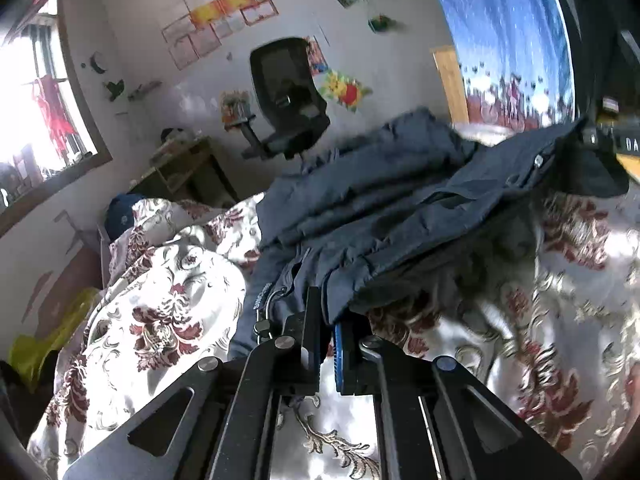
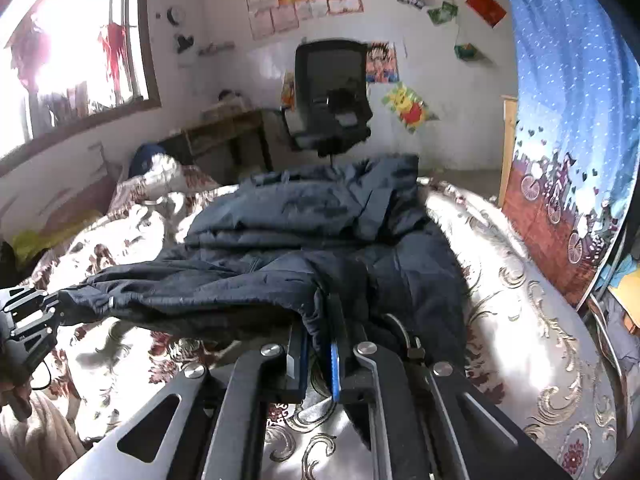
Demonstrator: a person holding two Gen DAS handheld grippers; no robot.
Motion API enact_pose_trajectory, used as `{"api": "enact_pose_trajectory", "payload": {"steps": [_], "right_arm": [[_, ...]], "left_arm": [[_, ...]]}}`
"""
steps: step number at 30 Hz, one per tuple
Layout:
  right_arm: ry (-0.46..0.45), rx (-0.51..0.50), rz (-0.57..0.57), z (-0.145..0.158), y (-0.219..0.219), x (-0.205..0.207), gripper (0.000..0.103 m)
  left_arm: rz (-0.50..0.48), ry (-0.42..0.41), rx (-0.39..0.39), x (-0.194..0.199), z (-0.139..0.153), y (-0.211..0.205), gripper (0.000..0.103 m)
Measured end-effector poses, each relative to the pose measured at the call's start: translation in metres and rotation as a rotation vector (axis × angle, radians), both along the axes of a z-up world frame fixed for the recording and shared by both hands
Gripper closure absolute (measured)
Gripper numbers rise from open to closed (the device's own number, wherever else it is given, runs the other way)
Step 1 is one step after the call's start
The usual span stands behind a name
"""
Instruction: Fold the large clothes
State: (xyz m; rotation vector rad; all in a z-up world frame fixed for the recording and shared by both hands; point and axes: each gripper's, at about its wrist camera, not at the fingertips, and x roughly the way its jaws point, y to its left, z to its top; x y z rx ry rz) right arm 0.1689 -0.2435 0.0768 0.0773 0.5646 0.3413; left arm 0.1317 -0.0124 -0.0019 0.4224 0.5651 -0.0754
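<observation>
Left claw [image 1: 326, 320] and right claw [image 2: 318, 332] both clamped tight, angled downward.

Bed cover [image 2: 520, 300]: bare stretch along the right side of the dark jacket [image 2: 320, 240], open for a pass up to the blue curtain [image 2: 568, 120], which walls off that side. Bare cover also in front, beneath both grippers. Left of jacket: bunched bedding [image 1: 168, 280] rises in a hump and blocks a low approach. Raised jacket hem spans between left gripper [image 1: 326, 320] and right gripper [image 2: 318, 344]; shadowed gap beneath it. Office chair [image 2: 332, 96] and desk [image 2: 228, 128] stand beyond the far edge.
</observation>
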Motion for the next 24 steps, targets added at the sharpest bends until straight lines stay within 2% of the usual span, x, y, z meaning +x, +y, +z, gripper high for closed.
{"api": "enact_pose_trajectory", "payload": {"steps": [9,13,16,19,24], "right_arm": [[-0.131,0.045,0.007,0.053,-0.007,-0.034,0.096],[-0.185,0.037,0.049,0.079,-0.007,-0.051,0.097],[-0.209,-0.016,0.095,0.091,-0.002,-0.061,0.097],[-0.205,-0.060,0.117,0.089,0.005,-0.060,0.097],[-0.163,-0.040,0.107,0.080,0.008,-0.041,0.098]], "left_arm": [[0.023,-0.071,-0.173,-0.026,0.067,0.008,0.099],[0.017,-0.110,-0.164,-0.043,0.091,0.008,0.099],[0.017,-0.120,-0.157,-0.051,0.102,0.009,0.099],[0.021,-0.117,-0.134,-0.050,0.103,0.006,0.099],[0.028,-0.081,-0.140,-0.027,0.101,0.008,0.099]]}}
